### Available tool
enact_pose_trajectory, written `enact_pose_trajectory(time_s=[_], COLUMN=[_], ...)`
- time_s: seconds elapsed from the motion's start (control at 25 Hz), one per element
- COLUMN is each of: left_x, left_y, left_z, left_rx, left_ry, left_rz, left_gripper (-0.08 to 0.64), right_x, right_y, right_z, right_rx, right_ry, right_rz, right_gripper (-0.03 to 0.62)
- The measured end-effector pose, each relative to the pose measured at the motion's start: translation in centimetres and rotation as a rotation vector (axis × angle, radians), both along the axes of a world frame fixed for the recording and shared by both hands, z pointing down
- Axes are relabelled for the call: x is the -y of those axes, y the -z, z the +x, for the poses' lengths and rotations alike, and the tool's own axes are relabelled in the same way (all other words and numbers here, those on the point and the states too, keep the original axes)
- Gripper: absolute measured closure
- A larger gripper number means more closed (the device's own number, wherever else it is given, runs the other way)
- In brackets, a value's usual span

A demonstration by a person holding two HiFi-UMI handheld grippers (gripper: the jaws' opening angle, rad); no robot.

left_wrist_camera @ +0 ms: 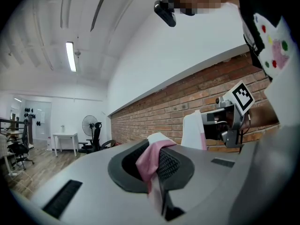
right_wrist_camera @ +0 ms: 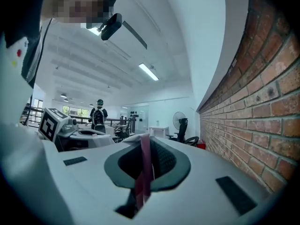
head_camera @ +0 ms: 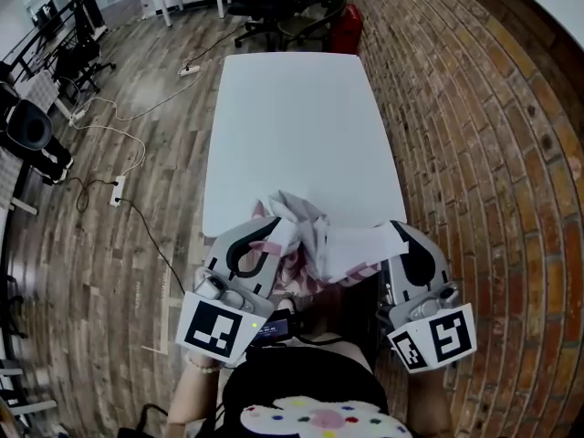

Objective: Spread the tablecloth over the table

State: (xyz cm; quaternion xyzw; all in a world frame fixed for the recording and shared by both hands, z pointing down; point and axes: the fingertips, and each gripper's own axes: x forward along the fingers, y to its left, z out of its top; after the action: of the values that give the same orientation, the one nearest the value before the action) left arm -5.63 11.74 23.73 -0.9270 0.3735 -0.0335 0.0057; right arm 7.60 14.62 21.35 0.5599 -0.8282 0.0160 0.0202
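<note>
The tablecloth [head_camera: 310, 235], white with pink parts, hangs bunched over the near end of the white table [head_camera: 292, 117]. My left gripper [head_camera: 272, 237] is shut on its left side and my right gripper [head_camera: 399, 240] on its right side, both just short of the table's near edge. In the left gripper view a pink fold [left_wrist_camera: 149, 159] is pinched between the shut jaws of the left gripper [left_wrist_camera: 155, 165], and the right gripper [left_wrist_camera: 232, 116] shows beyond. In the right gripper view a pink strip [right_wrist_camera: 145, 153] stands clamped in the right gripper [right_wrist_camera: 144, 167].
A brick wall [head_camera: 474, 126] runs along the table's right side. Black office chairs [head_camera: 283, 12] and a red object [head_camera: 348, 27] stand past the far end. Cables and a power strip [head_camera: 117, 191] lie on the wooden floor at left. A person with a backpack [right_wrist_camera: 98, 115] stands far off.
</note>
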Motion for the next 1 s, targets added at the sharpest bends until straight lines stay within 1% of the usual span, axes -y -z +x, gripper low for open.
enact_pose_trajectory(time_s=[0.24,0.4,0.56,0.76,1.0], left_x=[2.5,3.4,4.5,5.2,5.8], left_y=[-0.9,-1.8,-2.5,-3.8,-5.7], left_z=[-0.1,-0.3,0.2,-0.5,-3.0], left_rx=[0.006,0.011,0.045,0.051,0.085], left_ry=[-0.006,0.022,0.049,0.112,0.19], left_rz=[-0.029,-0.057,-0.053,-0.099,-0.145], left_gripper=[0.545,0.545,0.545,0.545,0.545], right_x=[2.4,3.5,4.7,5.7,5.8], right_y=[-1.2,-2.2,-3.4,-5.0,-7.6], right_z=[0.1,0.7,1.9,3.9,7.7], right_rx=[-0.009,-0.011,-0.02,-0.027,-0.043], right_ry=[-0.012,-0.004,0.01,0.006,-0.059], right_rz=[-0.04,-0.069,-0.097,-0.132,-0.185], right_gripper=[0.56,0.561,0.56,0.56,0.56])
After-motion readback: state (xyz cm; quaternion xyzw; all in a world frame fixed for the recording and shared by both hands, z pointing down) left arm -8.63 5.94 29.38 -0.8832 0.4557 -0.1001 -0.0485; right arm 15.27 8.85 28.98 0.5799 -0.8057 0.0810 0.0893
